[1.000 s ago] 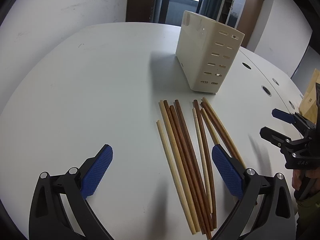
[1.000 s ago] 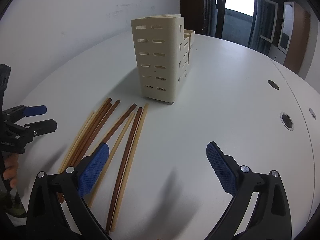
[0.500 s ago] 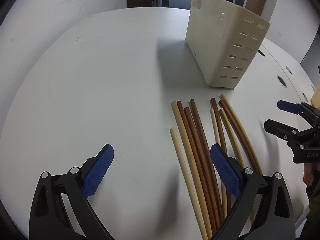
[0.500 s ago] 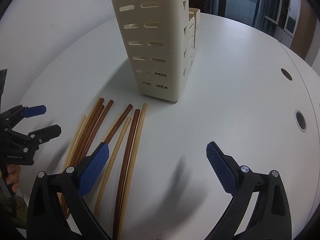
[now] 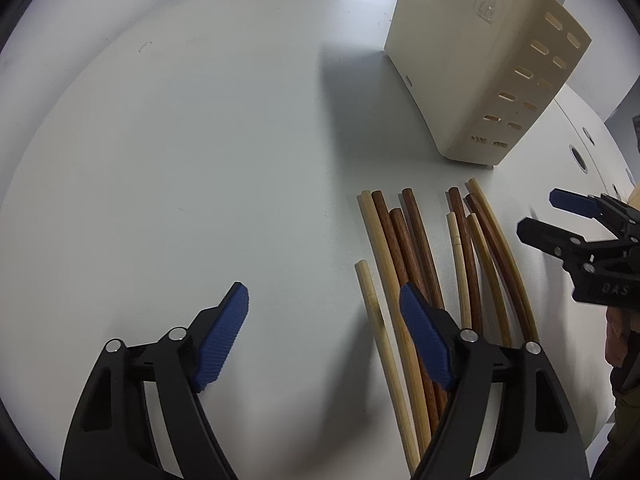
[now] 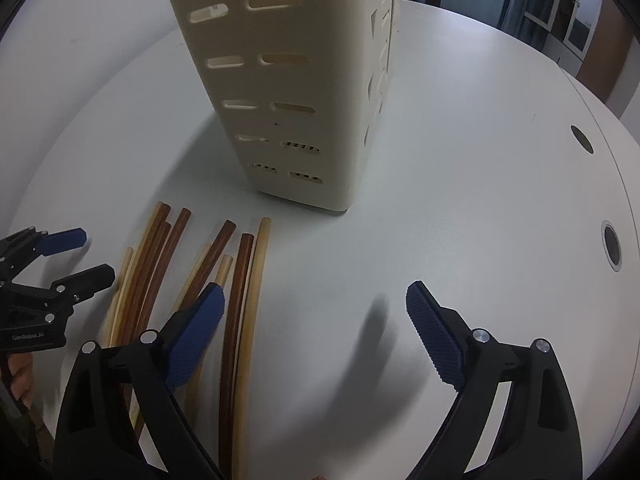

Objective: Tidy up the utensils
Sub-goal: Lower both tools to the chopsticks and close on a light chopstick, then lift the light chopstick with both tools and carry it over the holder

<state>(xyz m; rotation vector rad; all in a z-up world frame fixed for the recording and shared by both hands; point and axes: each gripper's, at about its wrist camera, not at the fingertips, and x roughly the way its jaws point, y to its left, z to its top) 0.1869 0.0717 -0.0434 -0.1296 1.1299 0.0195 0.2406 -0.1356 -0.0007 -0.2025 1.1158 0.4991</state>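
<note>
Holder stands upright on the table, at the far side, right of centre from my left wrist view. Chopsticks lie flat on the table just near of the holder, side by side in a loose fan, far ends toward its base but apart from it. My left gripper sits near, left of the bundle; its right finger overlaps the leftmost sticks. My right gripper is right of the bundle, its left finger over the sticks on that side. Each gripper shows at the other view's edge, the chopsticks between them. Cable holes lie in the table to the far right.
</note>
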